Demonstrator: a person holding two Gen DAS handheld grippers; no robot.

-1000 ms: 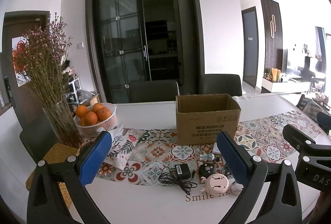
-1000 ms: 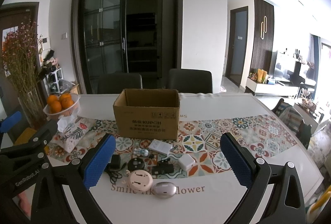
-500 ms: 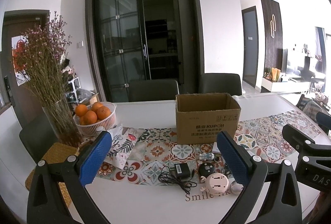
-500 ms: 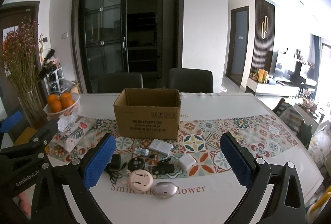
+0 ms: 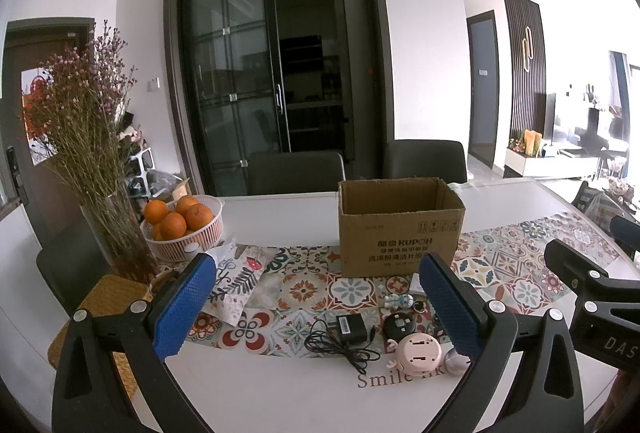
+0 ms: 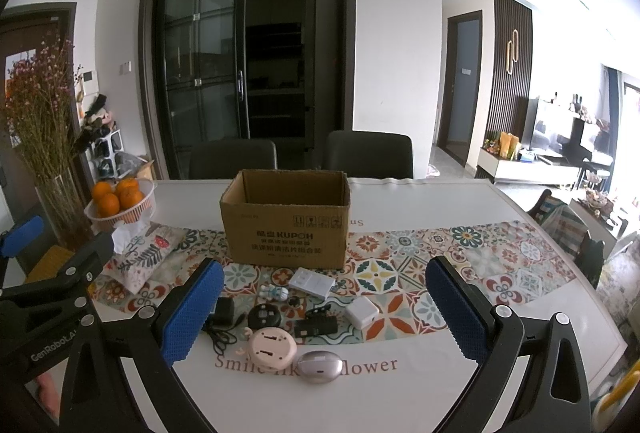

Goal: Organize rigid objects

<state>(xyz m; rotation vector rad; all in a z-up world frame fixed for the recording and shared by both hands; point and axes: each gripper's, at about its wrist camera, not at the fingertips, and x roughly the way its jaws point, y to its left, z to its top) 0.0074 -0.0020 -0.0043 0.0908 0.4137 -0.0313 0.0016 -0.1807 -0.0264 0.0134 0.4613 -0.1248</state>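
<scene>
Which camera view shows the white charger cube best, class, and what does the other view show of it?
The right wrist view: the white charger cube lies unobstructed on the patterned runner. In the left wrist view, the left gripper finger covers that spot, so the cube is not visible.

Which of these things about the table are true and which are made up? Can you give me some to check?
1. The cardboard box is open on top. True.
2. The right gripper is squeezing the pink round gadget. False: its fingers are wide apart and hold nothing; the gadget lies on the table.
3. The oranges sit in a white basket. True.
4. The little robot figure is inside the box. False: it lies on the patterned runner in front of the box.
5. The left gripper is open. True.
</scene>
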